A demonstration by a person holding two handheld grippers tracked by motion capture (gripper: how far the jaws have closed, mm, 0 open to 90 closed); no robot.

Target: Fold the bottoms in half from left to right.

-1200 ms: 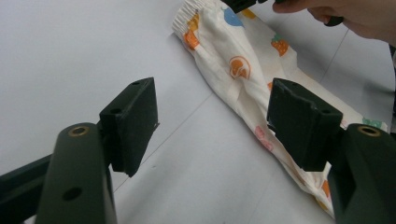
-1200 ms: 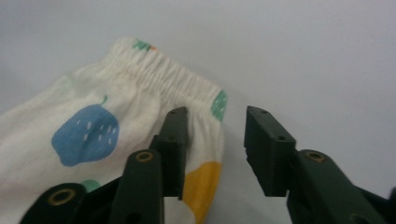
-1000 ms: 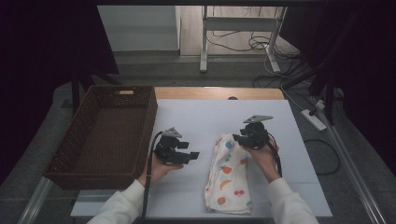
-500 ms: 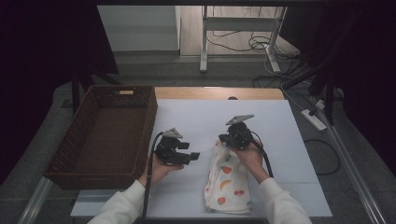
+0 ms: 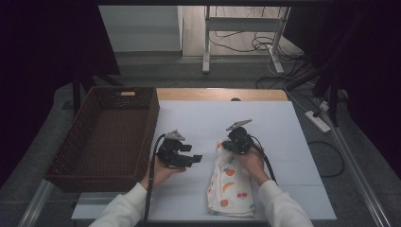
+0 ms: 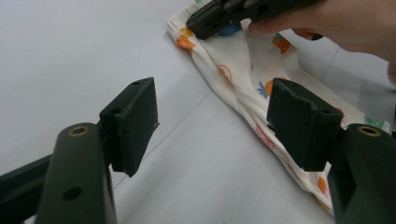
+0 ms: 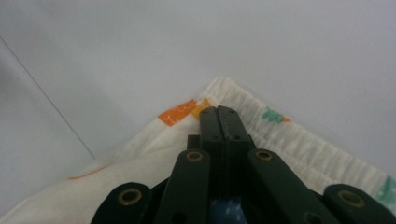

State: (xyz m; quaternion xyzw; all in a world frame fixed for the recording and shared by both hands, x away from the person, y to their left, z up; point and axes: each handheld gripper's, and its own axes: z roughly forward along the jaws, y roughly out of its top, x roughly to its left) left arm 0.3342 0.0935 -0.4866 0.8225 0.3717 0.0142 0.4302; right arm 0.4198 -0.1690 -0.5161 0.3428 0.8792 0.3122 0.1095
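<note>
On the left side of the table sits a brown wicker basket (image 5: 101, 137), nothing visible inside it, its rim just beside the white mat (image 5: 283, 142). Next over, the left gripper (image 5: 191, 159) hovers above the mat between basket and cloth, jaws apart with nothing between them, pointing toward the cloth's near edge. Further right, the folded fruit-print cloth (image 5: 230, 187) lies flat on the mat in front of the person, long axis running away from them. The right gripper (image 5: 226, 144) is at the cloth's far left corner; in the right gripper view its jaws (image 7: 219, 122) are together, and they have just been closing, apparently pinching the elastic hem at that corner, though how much fabric is caught is hard to tell. Step in hand looks like securing a corner grip. Next move likely calls for the left gripper to take a second edge or corner, then lift evenly so the fold holds, probably toward the basket.
</note>
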